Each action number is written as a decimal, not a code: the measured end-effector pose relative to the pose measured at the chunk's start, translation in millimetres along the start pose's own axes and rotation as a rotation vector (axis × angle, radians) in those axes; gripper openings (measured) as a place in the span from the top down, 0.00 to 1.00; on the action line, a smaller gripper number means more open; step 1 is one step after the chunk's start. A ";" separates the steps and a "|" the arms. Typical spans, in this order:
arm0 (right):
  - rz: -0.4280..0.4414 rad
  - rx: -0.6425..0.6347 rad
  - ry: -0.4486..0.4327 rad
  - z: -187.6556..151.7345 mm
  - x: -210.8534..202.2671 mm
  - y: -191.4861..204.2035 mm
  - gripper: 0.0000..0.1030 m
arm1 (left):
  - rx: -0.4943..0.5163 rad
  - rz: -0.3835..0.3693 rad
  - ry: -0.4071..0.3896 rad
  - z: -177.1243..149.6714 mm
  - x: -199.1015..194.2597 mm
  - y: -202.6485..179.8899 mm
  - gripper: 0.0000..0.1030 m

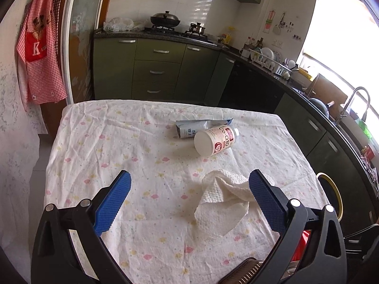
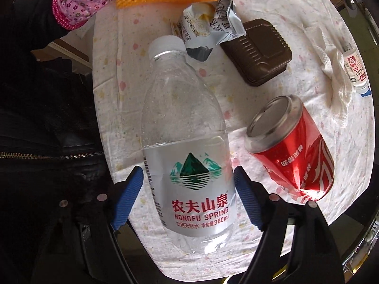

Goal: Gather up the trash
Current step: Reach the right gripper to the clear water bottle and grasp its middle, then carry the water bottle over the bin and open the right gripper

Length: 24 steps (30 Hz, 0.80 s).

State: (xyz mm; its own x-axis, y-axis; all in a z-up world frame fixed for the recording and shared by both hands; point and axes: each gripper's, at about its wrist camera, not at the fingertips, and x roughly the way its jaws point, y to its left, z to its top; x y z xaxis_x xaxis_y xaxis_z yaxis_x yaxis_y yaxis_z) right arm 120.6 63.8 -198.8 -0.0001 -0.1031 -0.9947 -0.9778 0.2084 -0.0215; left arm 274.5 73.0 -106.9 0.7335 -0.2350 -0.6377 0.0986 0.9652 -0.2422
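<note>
Currently your left gripper (image 1: 189, 198) hangs with fingers spread wide and empty, the crumpled paper towel (image 1: 222, 201) just beside its right finger, and the pill bottle (image 1: 215, 140) lies beyond that towel on the surface (image 1: 94, 142). Only your right wrist view shows the water bottle (image 2: 187, 156) between the right gripper (image 2: 188, 197) fingers; whether they clamp it I cannot tell, so it could slip onto the red can (image 2: 291, 151) beside it.
</note>
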 end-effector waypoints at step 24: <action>-0.004 0.074 -0.048 -42.2 -12.9 25.8 0.39 | 0.050 0.010 0.027 -14.5 20.4 -10.1 0.05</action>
State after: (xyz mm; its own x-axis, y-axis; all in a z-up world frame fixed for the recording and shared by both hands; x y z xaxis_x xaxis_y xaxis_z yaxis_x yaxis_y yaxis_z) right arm 86.6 29.4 -182.3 0.0153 -0.0576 -0.9982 -0.9596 0.2797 -0.0308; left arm 278.7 56.8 -128.1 0.7165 -0.2278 -0.6593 0.1256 0.9718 -0.1994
